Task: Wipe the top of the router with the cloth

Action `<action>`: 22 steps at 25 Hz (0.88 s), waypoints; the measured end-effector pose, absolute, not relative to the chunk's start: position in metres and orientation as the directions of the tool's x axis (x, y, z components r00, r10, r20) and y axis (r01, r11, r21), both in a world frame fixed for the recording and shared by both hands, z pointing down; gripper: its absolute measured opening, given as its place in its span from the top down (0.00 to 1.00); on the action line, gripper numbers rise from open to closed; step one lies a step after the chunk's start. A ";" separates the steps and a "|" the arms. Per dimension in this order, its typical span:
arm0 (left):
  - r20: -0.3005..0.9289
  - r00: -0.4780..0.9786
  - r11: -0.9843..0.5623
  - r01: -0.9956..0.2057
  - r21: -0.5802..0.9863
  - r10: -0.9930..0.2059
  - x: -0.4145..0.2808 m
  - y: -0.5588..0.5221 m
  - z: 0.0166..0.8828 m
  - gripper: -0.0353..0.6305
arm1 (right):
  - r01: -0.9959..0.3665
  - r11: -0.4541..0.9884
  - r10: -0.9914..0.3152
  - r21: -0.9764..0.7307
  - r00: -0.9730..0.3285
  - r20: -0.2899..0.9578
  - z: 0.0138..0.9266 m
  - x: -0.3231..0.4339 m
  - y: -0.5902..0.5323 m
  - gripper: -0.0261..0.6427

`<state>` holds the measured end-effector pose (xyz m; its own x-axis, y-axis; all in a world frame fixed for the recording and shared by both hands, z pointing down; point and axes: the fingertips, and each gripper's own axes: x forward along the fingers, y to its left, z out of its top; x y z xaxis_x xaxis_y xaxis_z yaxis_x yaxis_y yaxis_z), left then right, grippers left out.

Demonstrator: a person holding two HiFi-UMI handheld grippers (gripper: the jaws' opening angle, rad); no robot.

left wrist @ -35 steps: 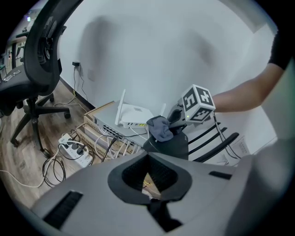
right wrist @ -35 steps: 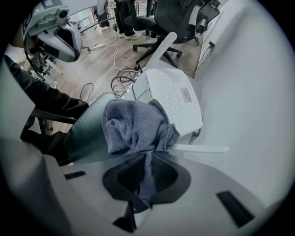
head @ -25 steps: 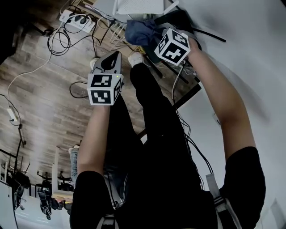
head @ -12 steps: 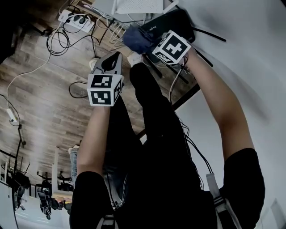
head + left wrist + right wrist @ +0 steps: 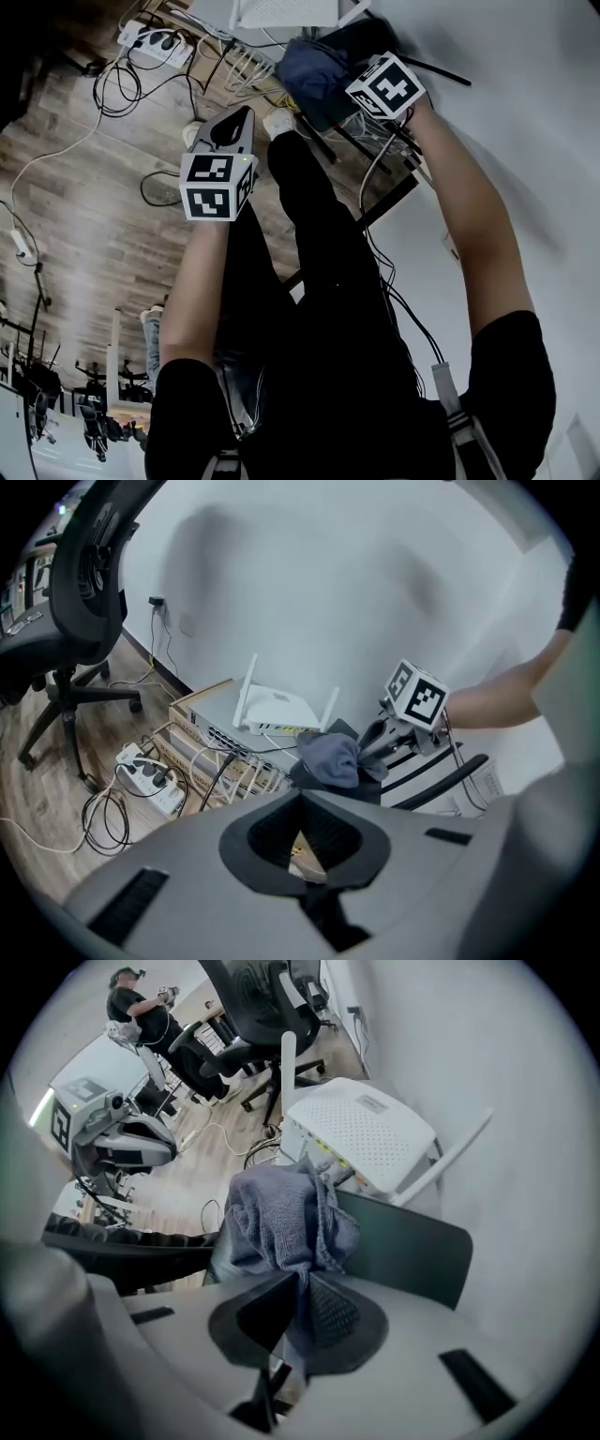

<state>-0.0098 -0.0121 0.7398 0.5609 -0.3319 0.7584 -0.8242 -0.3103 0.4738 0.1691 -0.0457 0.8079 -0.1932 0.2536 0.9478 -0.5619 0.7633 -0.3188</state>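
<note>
A blue-grey cloth (image 5: 281,1218) hangs bunched from my right gripper (image 5: 298,1279), which is shut on it. The cloth (image 5: 314,70) rests on the flat top of a black router (image 5: 403,1241) with thin black antennas, close to the white wall. In the left gripper view the cloth (image 5: 330,757) covers that router's near end, with the right gripper (image 5: 372,752) behind it. A white router (image 5: 277,710) with two upright antennas stands just beyond. My left gripper (image 5: 234,124) hovers over the floor, well short of the routers, shut and holding nothing (image 5: 300,799).
The white router sits on a grey network switch (image 5: 211,728) atop stacked boxes, with many cables plugged in. A white power strip (image 5: 155,39) and loose cords lie on the wooden floor. A black office chair (image 5: 84,592) stands at left. The person's legs (image 5: 309,216) are between the arms.
The right gripper has carried the cloth to the right and farther along the black router's top. The left gripper has hardly moved.
</note>
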 end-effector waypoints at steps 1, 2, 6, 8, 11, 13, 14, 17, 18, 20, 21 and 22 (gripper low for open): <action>0.759 0.561 -0.308 -0.824 0.475 -0.331 -0.009 -0.011 0.740 0.95 | -0.571 0.768 0.225 -0.290 -0.184 0.957 0.809 0.175 -0.050 0.93; 0.759 0.561 -0.304 -0.824 0.477 -0.330 -0.009 -0.011 0.741 0.95 | -0.581 0.772 0.195 -0.257 -0.168 0.966 0.810 0.181 -0.054 0.93; 0.757 0.566 -0.301 -0.821 0.485 -0.325 -0.004 -0.010 0.744 0.95 | -0.636 0.762 0.103 -0.119 -0.062 0.993 0.816 0.214 -0.082 0.93; 0.757 0.569 -0.304 -0.819 0.487 -0.322 -0.002 -0.009 0.744 0.95 | -0.660 0.749 0.082 -0.053 0.012 0.997 0.813 0.229 -0.098 0.93; 0.758 0.568 -0.299 -0.820 0.488 -0.321 -0.002 -0.008 0.747 0.95 | -0.667 0.745 0.078 0.025 0.123 0.989 0.814 0.245 -0.110 0.93; 0.757 0.567 -0.290 -0.821 0.491 -0.324 -0.001 -0.009 0.750 0.95 | -0.621 0.777 0.053 0.100 0.222 0.974 0.820 0.257 -0.118 0.93; 0.756 0.568 -0.288 -0.821 0.492 -0.325 0.001 -0.010 0.750 0.95 | -0.582 0.800 0.029 0.142 0.274 0.961 0.822 0.263 -0.123 0.93; 0.751 0.573 -0.295 -0.817 0.495 -0.329 0.006 -0.011 0.749 0.95 | -0.470 0.858 -0.017 0.208 0.378 0.926 0.826 0.278 -0.131 0.93; 0.749 0.575 -0.299 -0.816 0.495 -0.330 0.006 -0.011 0.749 0.95 | -0.454 0.866 -0.020 0.208 0.386 0.922 0.826 0.279 -0.131 0.93; 0.746 0.577 -0.302 -0.814 0.495 -0.332 0.004 -0.011 0.748 0.95 | -0.466 0.861 -0.018 0.204 0.373 0.928 0.825 0.279 -0.131 0.93; 0.747 0.576 -0.300 -0.815 0.495 -0.332 0.003 -0.010 0.748 0.95 | -0.490 0.848 -0.013 0.200 0.360 0.933 0.825 0.279 -0.130 0.93; 0.748 0.575 -0.297 -0.816 0.495 -0.332 0.001 -0.009 0.748 0.95 | -0.522 0.831 -0.002 0.195 0.347 0.938 0.826 0.279 -0.129 0.93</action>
<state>0.0013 -0.0094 0.7483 0.5747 -0.3321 0.7479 -0.8163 -0.2969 0.4954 0.2789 -0.1288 0.8257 0.3468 -0.0023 0.9379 -0.5217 0.8306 0.1949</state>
